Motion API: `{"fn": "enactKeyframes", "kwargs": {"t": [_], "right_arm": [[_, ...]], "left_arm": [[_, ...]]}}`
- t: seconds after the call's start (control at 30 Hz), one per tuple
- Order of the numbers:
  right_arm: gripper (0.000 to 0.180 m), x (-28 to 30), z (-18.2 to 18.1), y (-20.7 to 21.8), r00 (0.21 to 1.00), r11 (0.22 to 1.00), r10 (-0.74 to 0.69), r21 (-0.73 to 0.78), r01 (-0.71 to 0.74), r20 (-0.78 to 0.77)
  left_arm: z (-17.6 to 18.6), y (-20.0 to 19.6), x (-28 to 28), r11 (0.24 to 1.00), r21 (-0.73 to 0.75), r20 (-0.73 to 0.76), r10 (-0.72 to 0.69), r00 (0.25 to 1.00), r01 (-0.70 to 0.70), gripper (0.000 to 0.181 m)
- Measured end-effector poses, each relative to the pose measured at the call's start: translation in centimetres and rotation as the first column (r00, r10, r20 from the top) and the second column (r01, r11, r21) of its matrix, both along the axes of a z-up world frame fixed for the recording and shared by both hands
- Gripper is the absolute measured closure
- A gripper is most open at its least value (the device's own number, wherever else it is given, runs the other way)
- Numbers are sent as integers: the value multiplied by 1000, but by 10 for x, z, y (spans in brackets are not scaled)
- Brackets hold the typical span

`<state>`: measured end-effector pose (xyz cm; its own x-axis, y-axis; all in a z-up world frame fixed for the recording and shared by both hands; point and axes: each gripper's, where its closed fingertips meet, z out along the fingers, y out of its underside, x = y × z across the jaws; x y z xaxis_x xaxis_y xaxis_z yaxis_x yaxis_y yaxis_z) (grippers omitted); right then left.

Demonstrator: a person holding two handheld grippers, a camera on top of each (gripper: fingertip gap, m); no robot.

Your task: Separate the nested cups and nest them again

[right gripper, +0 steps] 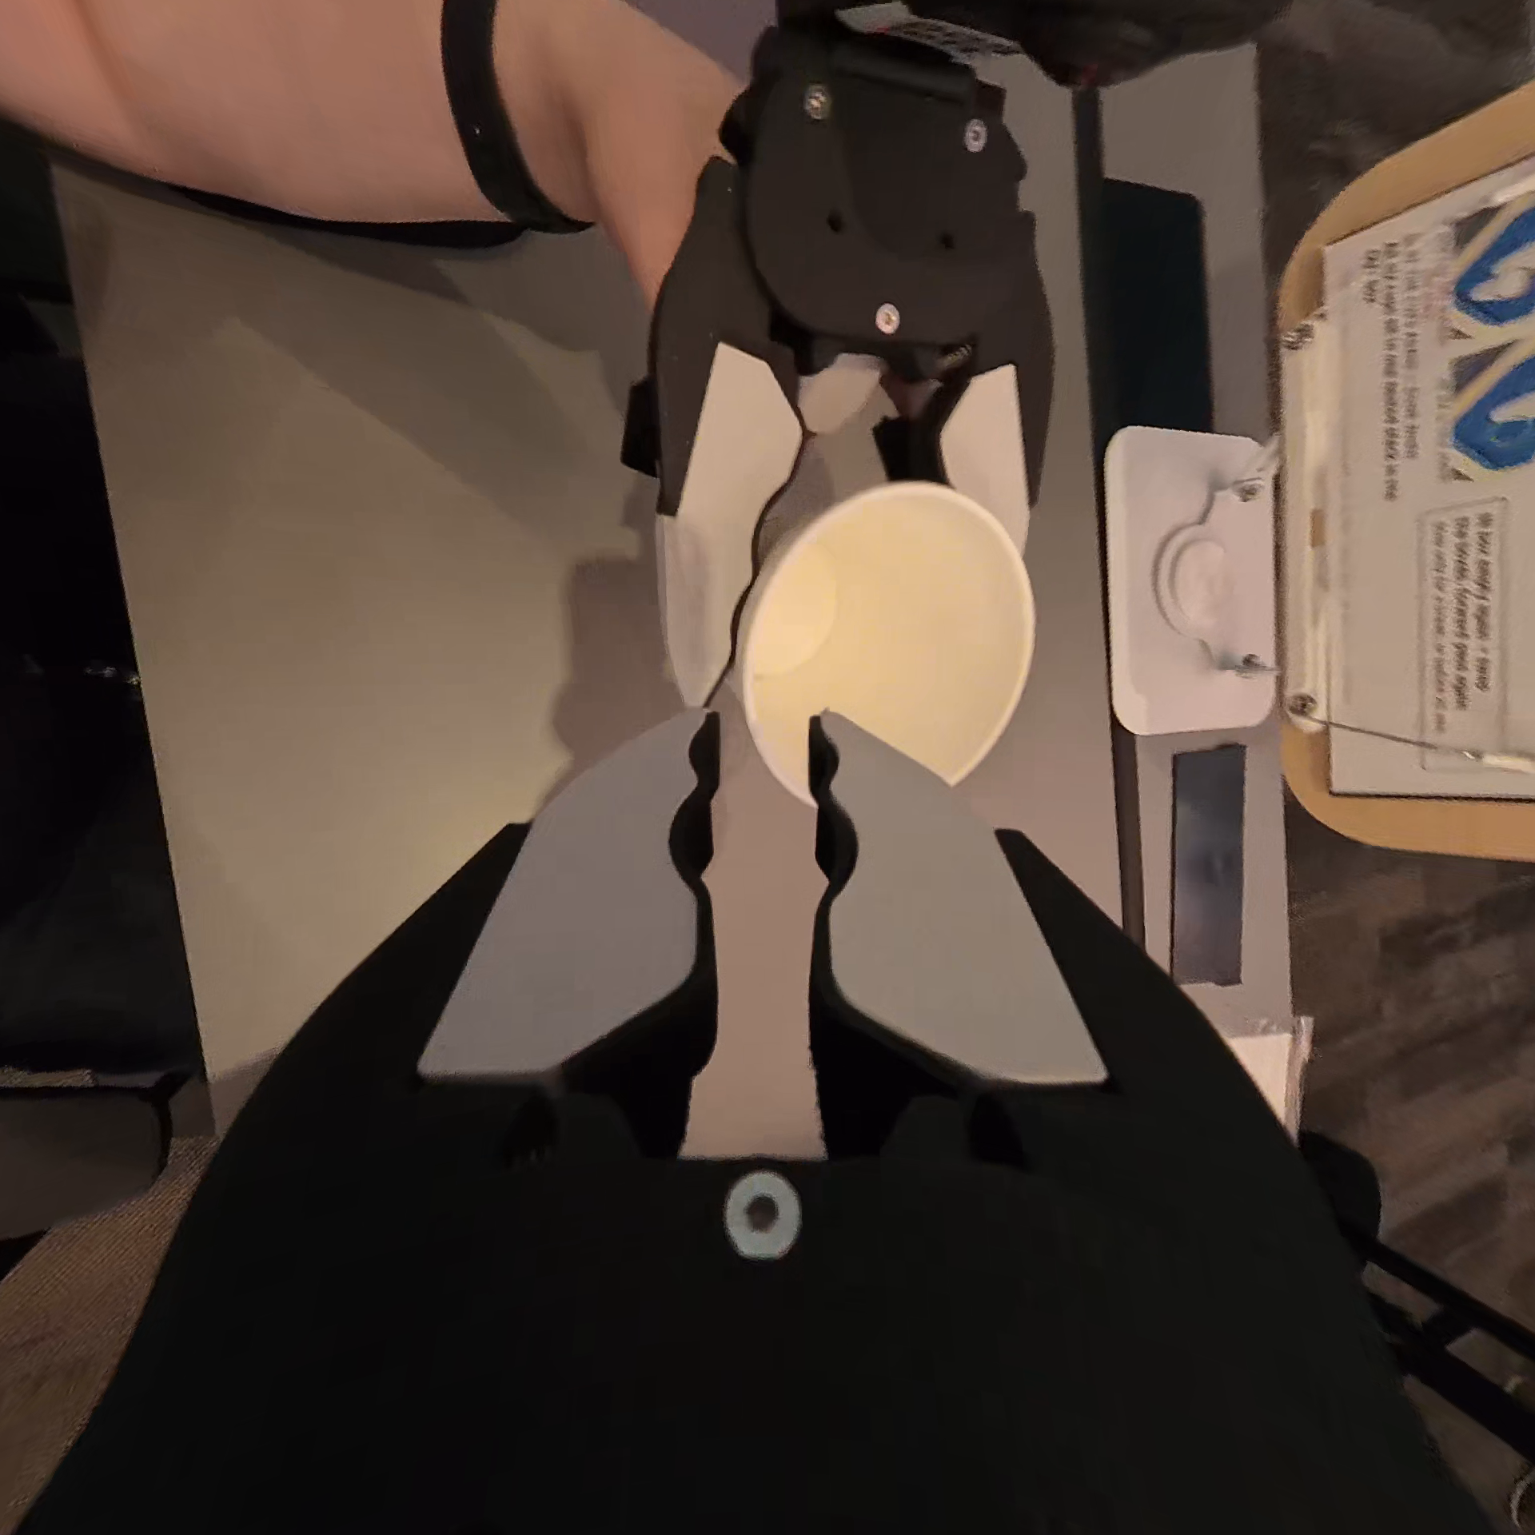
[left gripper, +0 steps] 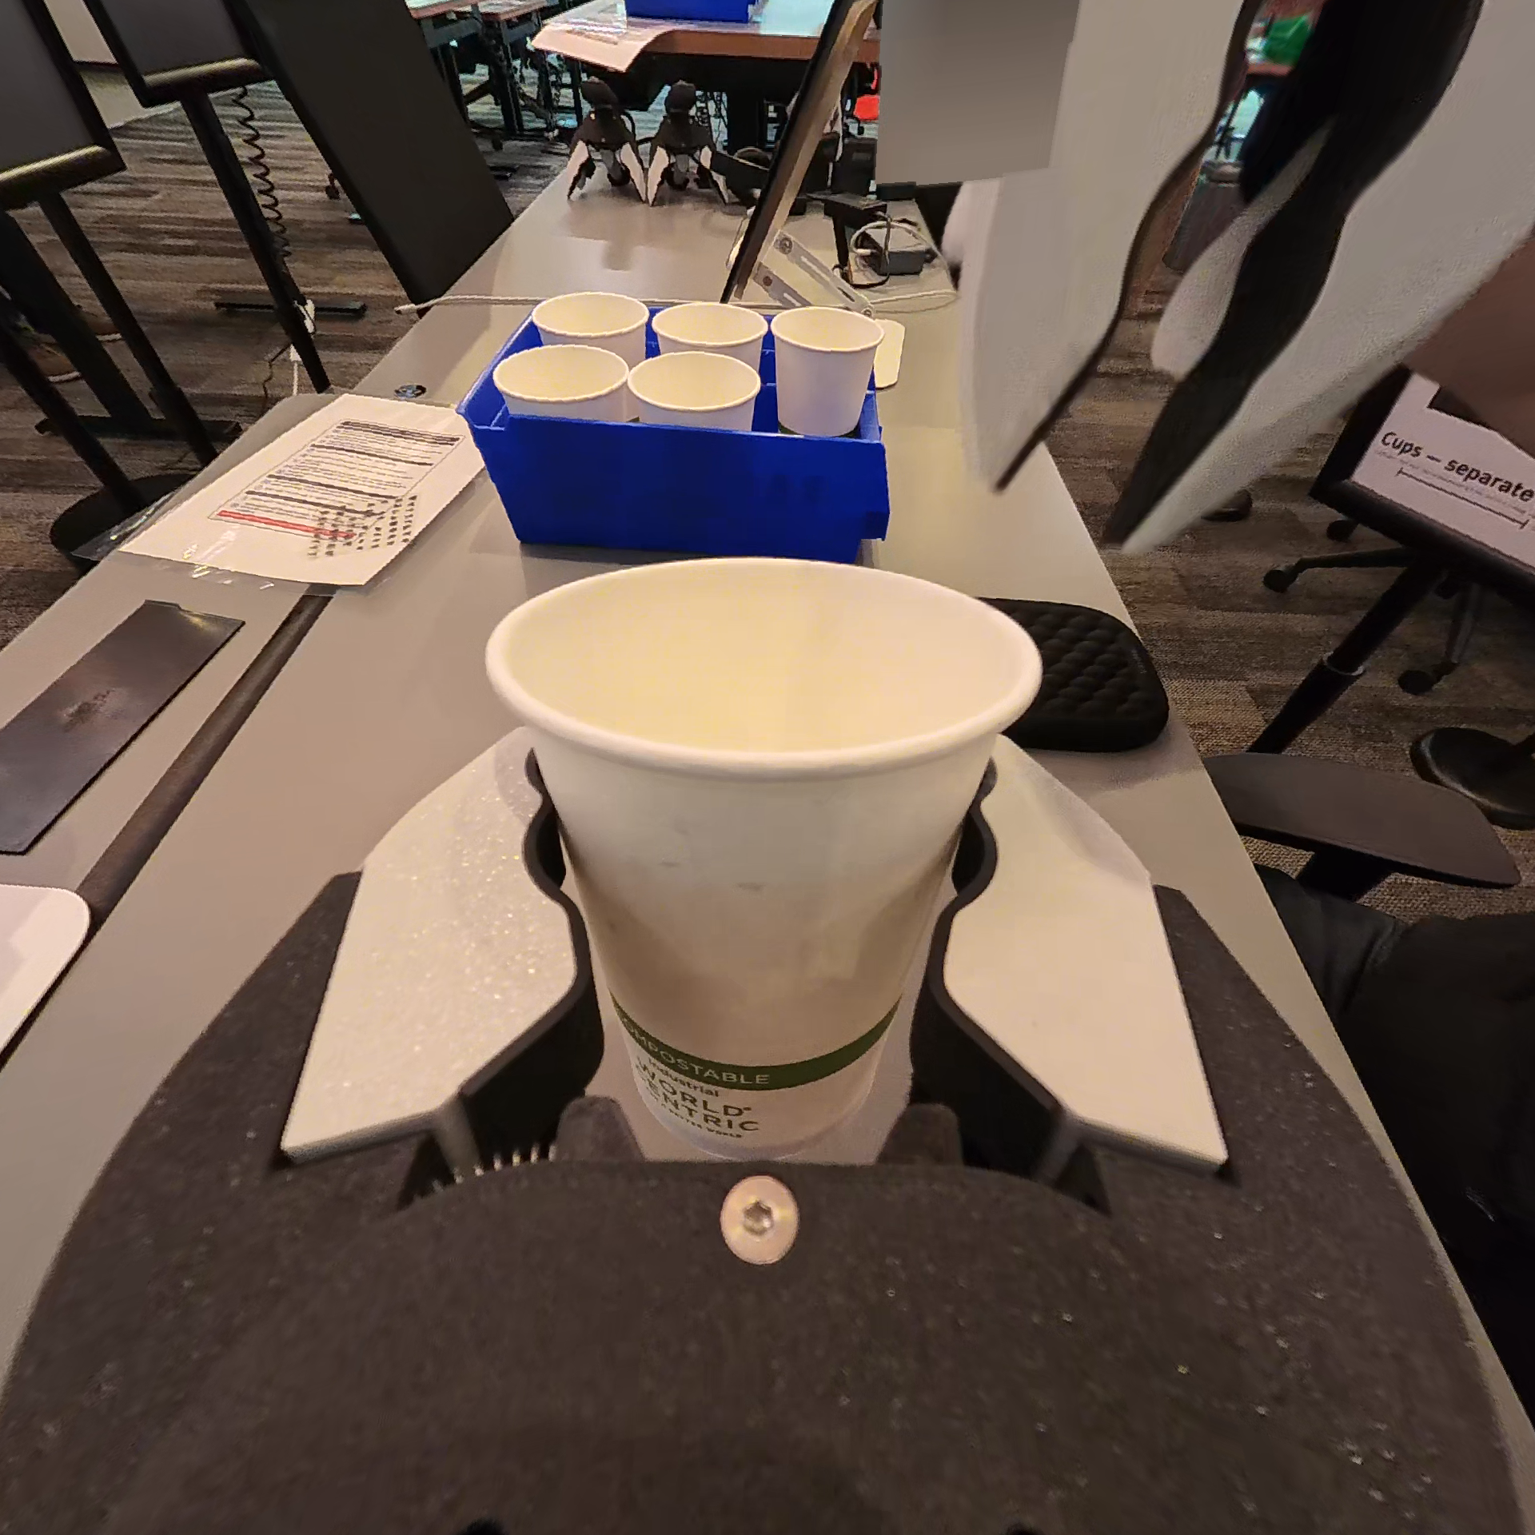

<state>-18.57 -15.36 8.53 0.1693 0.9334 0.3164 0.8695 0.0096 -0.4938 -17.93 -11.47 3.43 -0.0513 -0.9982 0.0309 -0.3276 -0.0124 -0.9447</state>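
A white paper cup (left gripper: pixel 760 797) with a green band stands upright between the fingers of my left gripper (left gripper: pixel 760 760), which is shut on its sides above the grey table (left gripper: pixel 357 747). Only one rim shows. In the right wrist view I look down into the same cup (right gripper: pixel 905 615), held by the left gripper (right gripper: pixel 872 615). My right gripper (right gripper: pixel 764 723) is empty, its jaws a narrow gap apart, and hangs above the cup's near rim. It also shows, blurred, at the upper right of the left wrist view (left gripper: pixel 1059 511), pointing down.
A blue bin (left gripper: pixel 689 490) with several white cups stands behind. A laminated sheet (left gripper: pixel 316 490) lies to its left, a black wrist pad (left gripper: pixel 1080 673) to the right. Spare grippers (left gripper: pixel 648 158) stand at the back. A white device (right gripper: pixel 1196 581) and a wooden board (right gripper: pixel 1304 772) lie beside the table.
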Motion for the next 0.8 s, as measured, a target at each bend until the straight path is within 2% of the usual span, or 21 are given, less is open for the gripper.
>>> {"fn": "enactKeyframes", "kwargs": {"t": [0.17, 0.33, 0.37, 0.57, 0.67, 0.8], "right_arm": [[161, -13, -15, 5, 1000, 999, 25, -45, -25, 14], [169, -13, -25, 9, 999, 999, 30, -46, -28, 40], [175, -14, -26, 7, 998, 998, 41, -50, -39, 47], [177, -13, -18, 5, 997, 998, 31, -56, -27, 66], [177, 9, 14, 12, 990, 998, -43, 59, 35, 132], [177, 84, 94, 10, 957, 958, -253, 178, 226, 143]], "left_arm": [[5, -1, -1, 1000, -2, 15, -1, 1000, 1, 88], [6, -3, -1, 1000, -10, 27, -18, 999, 18, 88], [6, -2, -1, 1000, -12, 28, -17, 999, 17, 88], [11, -4, -3, 997, -63, 70, -30, 997, 34, 87], [12, 5, -7, 996, -91, 66, 14, 998, -8, 80], [19, 10, -12, 994, -106, 100, 23, 995, -12, 84]]}}
